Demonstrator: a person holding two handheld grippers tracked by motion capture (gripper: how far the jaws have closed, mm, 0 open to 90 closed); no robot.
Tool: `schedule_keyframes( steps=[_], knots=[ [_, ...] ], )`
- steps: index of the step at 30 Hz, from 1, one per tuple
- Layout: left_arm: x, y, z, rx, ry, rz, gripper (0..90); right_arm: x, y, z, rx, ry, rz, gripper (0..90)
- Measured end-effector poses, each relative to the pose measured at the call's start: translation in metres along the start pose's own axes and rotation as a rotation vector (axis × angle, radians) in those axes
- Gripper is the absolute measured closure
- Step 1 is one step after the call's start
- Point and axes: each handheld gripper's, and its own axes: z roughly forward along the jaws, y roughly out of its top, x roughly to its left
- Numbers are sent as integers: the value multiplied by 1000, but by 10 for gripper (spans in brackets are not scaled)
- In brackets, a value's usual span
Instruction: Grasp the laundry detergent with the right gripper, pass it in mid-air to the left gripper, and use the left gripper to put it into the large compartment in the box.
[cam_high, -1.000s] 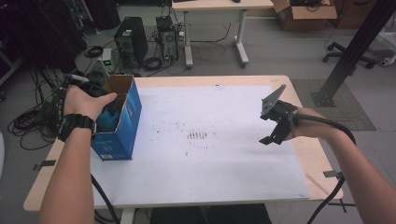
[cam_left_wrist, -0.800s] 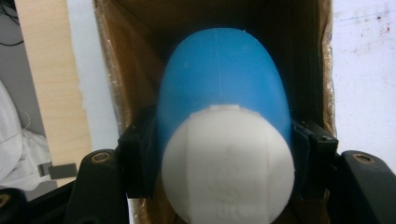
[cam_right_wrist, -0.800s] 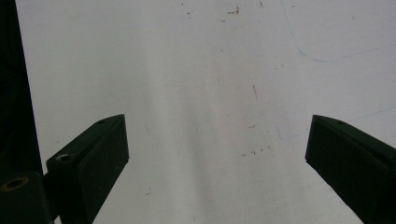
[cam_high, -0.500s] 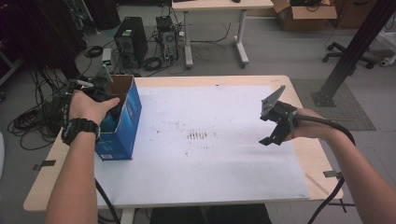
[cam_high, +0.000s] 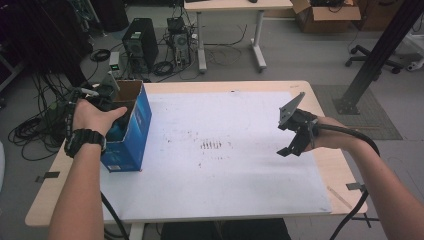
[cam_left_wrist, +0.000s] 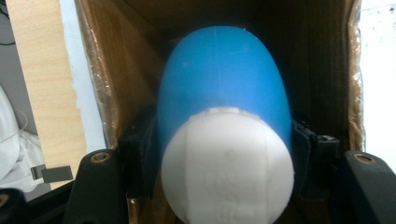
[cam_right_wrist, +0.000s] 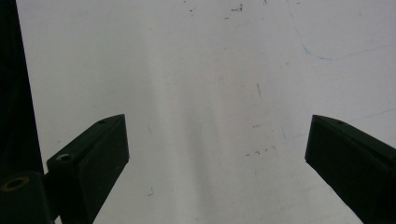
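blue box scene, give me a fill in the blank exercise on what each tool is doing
1. The left tool is shut on a blue bottle with a ____ cap.
2. That bottle sits inside the open blue box, whose inner walls are plain ____ cardboard.
3. The right tool hangs over the white sheet with its jaws ____.

Missing words: white; brown; open

No legible text or labels anywhere.
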Motion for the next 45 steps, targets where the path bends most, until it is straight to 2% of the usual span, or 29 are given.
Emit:
schedule_keyframes(
  steps=[9, 21, 29, 34, 37, 38, 39, 40, 41, 43, 45],
  knots=[
    [-6, 1, 0, 4, 21, 13, 370, 2, -2, 0, 3, -1, 4, 61],
    [-7, -2, -7, 12, 11, 29, 334, 4, -2, -1, 3, 4, 1, 62],
    [-8, -4, -22, -14, 15, 34, 311, 6, 0, -4, -1, 7, 0, 62],
    [-12, -3, -36, -29, 20, 55, 288, 7, 1, -5, -3, 9, -3, 62],
    [-20, -2, -51, -48, 33, 86, 263, 6, 4, -6, -5, 12, -7, 62],
    [-20, -2, -51, -48, 33, 86, 263, 6, 4, -6, -5, 12, -7, 62],
    [-26, -1, -59, -61, 38, 108, 257, 6, 6, -6, -7, 12, -12, 62],
    [-26, -1, -59, -61, 38, 108, 255, 6, 6, -6, -7, 12, -12, 62],
    [-33, 0, -65, -69, 36, 132, 248, 6, 8, -7, -7, 13, -14, 62],
    [-36, 1, -68, -68, 33, 144, 231, 5, 9, -7, -7, 13, -15, 62],
    [-50, 3, -72, -80, 25, 192, 223, 5, 10, -7, -10, 12, -15, 61]
  ],
)
